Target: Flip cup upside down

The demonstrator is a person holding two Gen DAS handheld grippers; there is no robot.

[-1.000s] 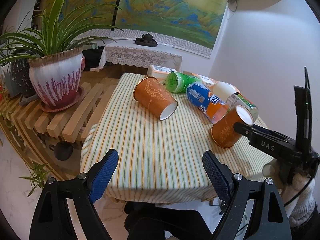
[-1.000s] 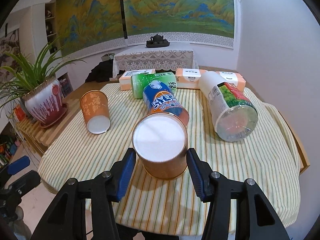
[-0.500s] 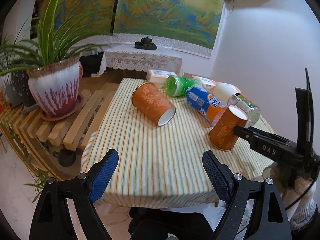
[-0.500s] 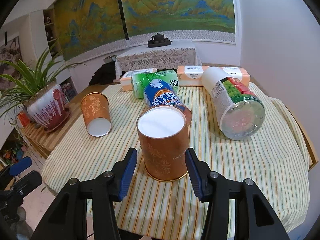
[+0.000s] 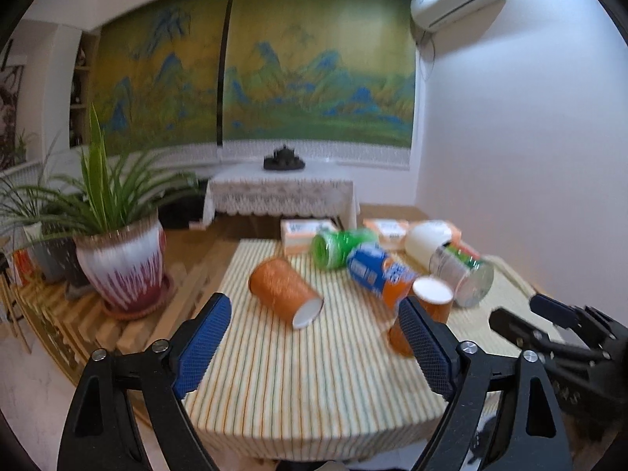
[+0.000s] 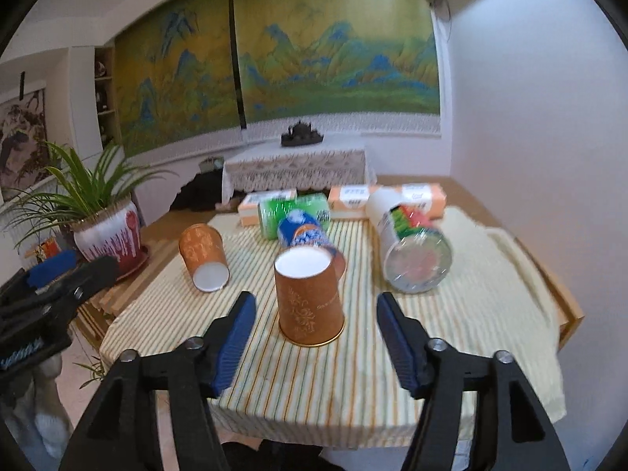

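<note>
An orange paper cup (image 6: 308,298) stands upside down on the striped tablecloth (image 6: 353,373), white base up. My right gripper (image 6: 316,339) is open, its pads apart on either side and clear of the cup. The cup also shows in the left wrist view (image 5: 429,306), partly behind my left finger. A second orange cup (image 5: 284,292) lies on its side to the left; it also shows in the right wrist view (image 6: 204,255). My left gripper (image 5: 314,347) is open and empty above the table's near left edge.
A blue-orange soda can (image 6: 304,231), a green bottle (image 6: 292,212) and a clear jar (image 6: 412,251) lie on the table behind the cups. Tissue boxes (image 6: 392,194) sit at the far edge. A potted plant (image 5: 117,259) stands on a slatted bench left.
The right gripper tipped the cup from tilted to standing upside down, then opened and drew back. Both grippers pulled back from the table and rose.
</note>
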